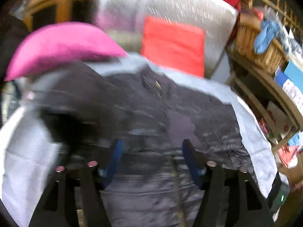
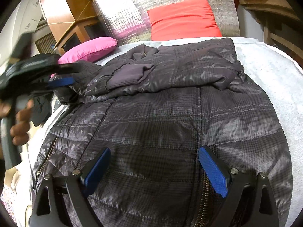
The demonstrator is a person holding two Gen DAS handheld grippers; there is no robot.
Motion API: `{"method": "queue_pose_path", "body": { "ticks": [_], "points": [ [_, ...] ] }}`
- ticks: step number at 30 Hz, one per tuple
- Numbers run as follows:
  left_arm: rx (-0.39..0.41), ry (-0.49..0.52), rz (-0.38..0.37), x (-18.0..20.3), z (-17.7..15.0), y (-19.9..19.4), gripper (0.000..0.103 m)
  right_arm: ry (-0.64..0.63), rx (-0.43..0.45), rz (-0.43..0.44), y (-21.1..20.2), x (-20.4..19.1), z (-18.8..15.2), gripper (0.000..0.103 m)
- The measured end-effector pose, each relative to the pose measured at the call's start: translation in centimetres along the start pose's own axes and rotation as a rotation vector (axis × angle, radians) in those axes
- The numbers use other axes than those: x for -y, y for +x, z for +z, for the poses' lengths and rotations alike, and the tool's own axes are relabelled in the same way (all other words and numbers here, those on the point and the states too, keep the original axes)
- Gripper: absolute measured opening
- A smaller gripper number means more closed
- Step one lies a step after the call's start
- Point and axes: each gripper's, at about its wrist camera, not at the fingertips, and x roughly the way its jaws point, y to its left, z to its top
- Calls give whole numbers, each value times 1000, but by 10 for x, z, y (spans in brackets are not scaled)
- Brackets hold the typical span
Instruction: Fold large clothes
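A dark grey quilted jacket [image 2: 161, 124] lies spread on a pale sheet [image 2: 274, 71] on the bed, zipper side up. One sleeve is folded across its chest, cuff [image 2: 130, 75] near the middle. My right gripper [image 2: 154, 149] hovers open over the jacket's lower part, nothing between its blue pads [image 2: 214, 170]. In the right wrist view a hand holds my left gripper [image 2: 73, 73] at the jacket's left shoulder, jaws apart. The left wrist view is blurred: the left gripper [image 1: 153, 141] stands open above the jacket [image 1: 151, 109], with no cloth between its fingers.
A pink pillow [image 2: 90, 48] and a red pillow [image 2: 181, 19] lie at the head of the bed against a silver quilted headboard [image 2: 123, 13]. A wooden cabinet [image 2: 64, 13] stands at the left. Shelves with a wicker basket [image 1: 255, 45] line the right side.
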Motion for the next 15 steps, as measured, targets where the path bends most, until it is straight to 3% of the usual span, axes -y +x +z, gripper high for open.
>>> {"method": "queue_pose_path", "body": {
  "ticks": [1, 4, 5, 8, 11, 15],
  "points": [
    [68, -15, 53, -17, -8, -19, 79, 2, 0, 3, 0, 0, 0, 96],
    [191, -104, 234, -72, -33, -50, 81, 21, -9, 14, -1, 2, 4, 96],
    [195, -146, 295, -91, -44, -53, 81, 51, -19, 18, -4, 4, 8, 95],
    [155, -272, 367, -145, -70, -51, 81, 150, 3, 106, -20, 4, 27, 94],
    [121, -405, 392, -184, -90, -36, 81, 211, 35, 224, -23, -9, 74, 94],
    [64, -570, 331, -216, -113, -11, 81, 307, -38, 205, 30, -7, 120, 94]
  ]
}}
